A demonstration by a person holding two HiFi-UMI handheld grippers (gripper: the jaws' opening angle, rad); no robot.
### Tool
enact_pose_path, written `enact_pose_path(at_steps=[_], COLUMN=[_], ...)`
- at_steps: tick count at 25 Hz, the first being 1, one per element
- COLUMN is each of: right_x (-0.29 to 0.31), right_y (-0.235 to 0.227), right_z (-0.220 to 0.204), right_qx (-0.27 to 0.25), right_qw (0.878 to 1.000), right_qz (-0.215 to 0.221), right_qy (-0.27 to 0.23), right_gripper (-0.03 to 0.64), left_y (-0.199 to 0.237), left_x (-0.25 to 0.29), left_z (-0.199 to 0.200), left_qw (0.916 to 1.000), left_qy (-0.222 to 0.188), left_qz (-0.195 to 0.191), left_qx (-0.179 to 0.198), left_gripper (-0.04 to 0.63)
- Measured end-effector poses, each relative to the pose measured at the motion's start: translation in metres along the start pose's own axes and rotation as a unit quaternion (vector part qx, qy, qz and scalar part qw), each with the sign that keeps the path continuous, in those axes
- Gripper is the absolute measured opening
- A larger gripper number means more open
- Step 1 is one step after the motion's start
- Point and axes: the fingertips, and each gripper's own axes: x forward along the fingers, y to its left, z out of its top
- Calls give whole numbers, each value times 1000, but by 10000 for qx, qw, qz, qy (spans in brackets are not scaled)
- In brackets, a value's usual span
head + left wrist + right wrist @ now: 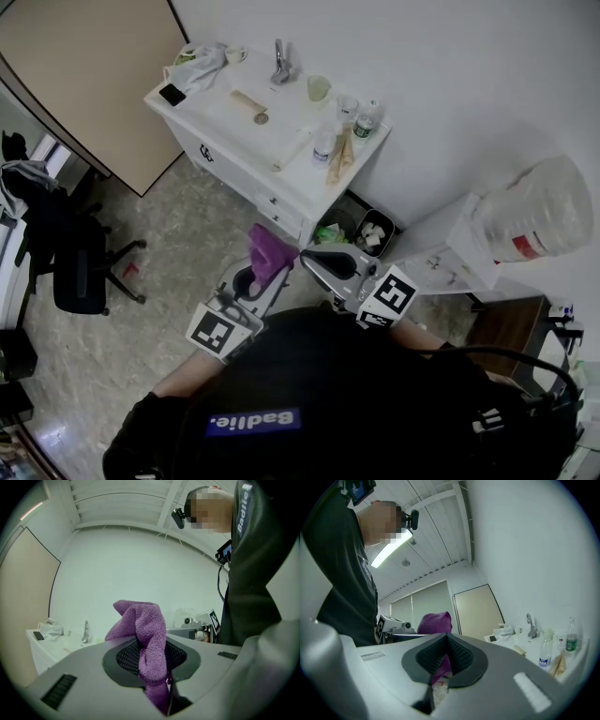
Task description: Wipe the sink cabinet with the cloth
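Two claws are held close in front of the person's chest, well back from the sink cabinet (230, 155), which stands ahead and a little to the left across open floor. The left claw (253, 278) is clamped tight on the purple cloth (267, 248); its bunched top stands above the jaws and a tail hangs below. The right claw (317, 260) sits just beside it, jaws drawn together with nothing gripped; the cloth only shows beyond them. The cabinet's long side runs diagonally away along the wall, so I'd judge the left hand, cloth ready, the nearer for the drawer fronts. Bottles (366, 120) and a faucet (279, 61) crowd its counter (281, 127). An open bin (373, 230) stands just beside the right end and could hamper a low wipe there.
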Motion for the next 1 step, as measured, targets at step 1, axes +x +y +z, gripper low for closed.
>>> enact_pose_path(at_steps=[1], right_x=[0], right_y=[0], right_z=[0], right_qx=[5], right_qw=[10000], right_qz=[0], right_qy=[-8], right_gripper=[-3], left_y=[0], left_x=[0], left_z=[0], left_qw=[10000], left_qy=[-4], left_qz=[4], left_qx=[6], left_gripper=[84])
